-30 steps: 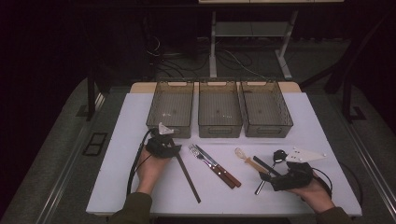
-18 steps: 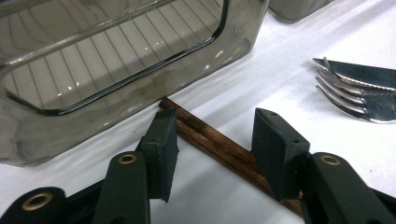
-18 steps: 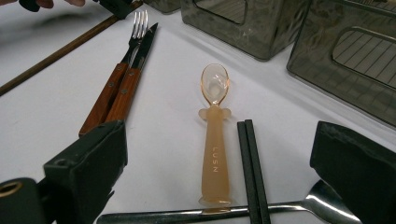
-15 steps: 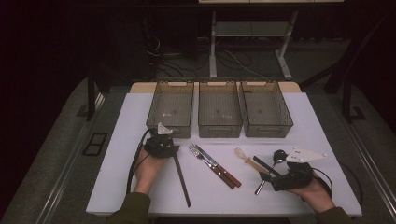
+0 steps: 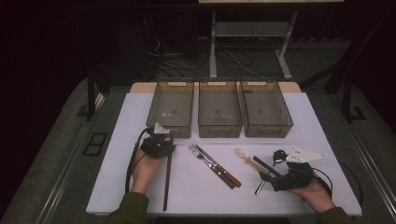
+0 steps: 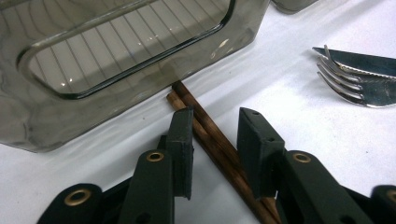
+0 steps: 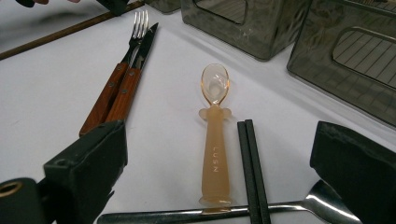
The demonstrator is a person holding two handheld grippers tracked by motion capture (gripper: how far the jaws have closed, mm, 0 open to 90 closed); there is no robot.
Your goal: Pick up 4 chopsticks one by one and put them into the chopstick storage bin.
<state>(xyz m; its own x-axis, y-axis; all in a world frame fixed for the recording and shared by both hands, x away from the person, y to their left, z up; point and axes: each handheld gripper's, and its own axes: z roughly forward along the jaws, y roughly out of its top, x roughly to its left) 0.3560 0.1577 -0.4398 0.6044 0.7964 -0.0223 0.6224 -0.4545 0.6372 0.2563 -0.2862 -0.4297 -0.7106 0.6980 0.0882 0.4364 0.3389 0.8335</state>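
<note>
1. From the high view we see both hands: the left gripper [image 5: 161, 145] sits just before the left bin [image 5: 171, 108], over the brown chopsticks [image 5: 166, 179], which have swung from slanting to nearly straight since a second ago.
2. In the left gripper view the jaws have just been closing; the chopsticks [image 6: 219, 149] lie between them, a gap remaining on the right.
3. In the right gripper view we see the right gripper [image 7: 219, 177] spread wide, empty, around a peach spoon [image 7: 214, 140] and black chopsticks [image 7: 252, 168].
</note>
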